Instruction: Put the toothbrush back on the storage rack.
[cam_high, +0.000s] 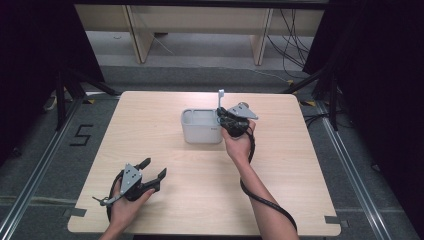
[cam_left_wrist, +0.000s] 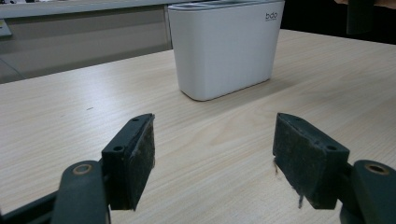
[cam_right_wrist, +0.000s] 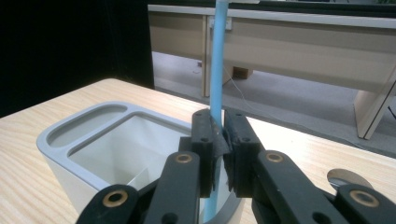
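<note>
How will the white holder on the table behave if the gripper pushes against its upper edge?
The white holder looks like hollow, thin-walled plastic, so it is probably light and may slide on the smooth table. It is taller than it is deep, so a high push might tip it. The right gripper holds a thin blue stick upright over its rim.

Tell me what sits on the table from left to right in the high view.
Left tongs, open in the person's left hand → white holder with compartments → pale blue stick standing upright at the holder's right end → right tongs, shut on that stick.
</note>
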